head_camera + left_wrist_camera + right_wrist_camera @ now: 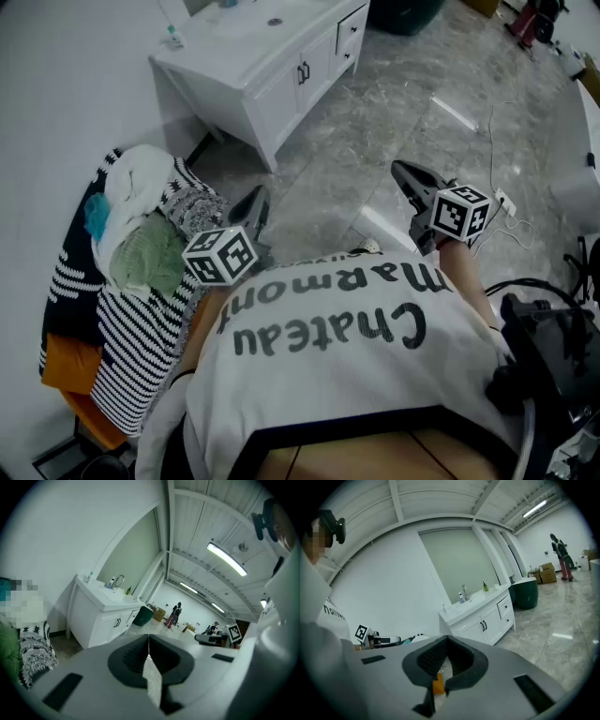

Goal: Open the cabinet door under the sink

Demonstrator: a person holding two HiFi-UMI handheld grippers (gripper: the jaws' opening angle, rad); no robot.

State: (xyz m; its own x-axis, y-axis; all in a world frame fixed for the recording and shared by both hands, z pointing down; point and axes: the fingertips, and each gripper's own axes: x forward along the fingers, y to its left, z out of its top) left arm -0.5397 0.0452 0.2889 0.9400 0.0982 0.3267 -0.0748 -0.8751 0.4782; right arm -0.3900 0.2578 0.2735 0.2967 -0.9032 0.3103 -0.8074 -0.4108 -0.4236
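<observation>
A white sink cabinet (281,66) stands against the wall some way ahead, and its two doors (298,80) with dark handles are closed. In the left gripper view the cabinet (101,616) shows its handles (117,622) beyond the jaws. The same doors (483,623) lie straight ahead in the right gripper view. My left gripper (253,208) and right gripper (405,174) are held in front of the person's chest, well short of the cabinet. Both are shut, jaws together, with nothing between them (148,639) (447,641).
A heap of clothes (141,272) lies on a stand at the left. A dark green bin (405,14) sits past the cabinet's far end. Cables (511,220) trail over the marble floor at the right, near black equipment (553,361). People (176,614) stand far off.
</observation>
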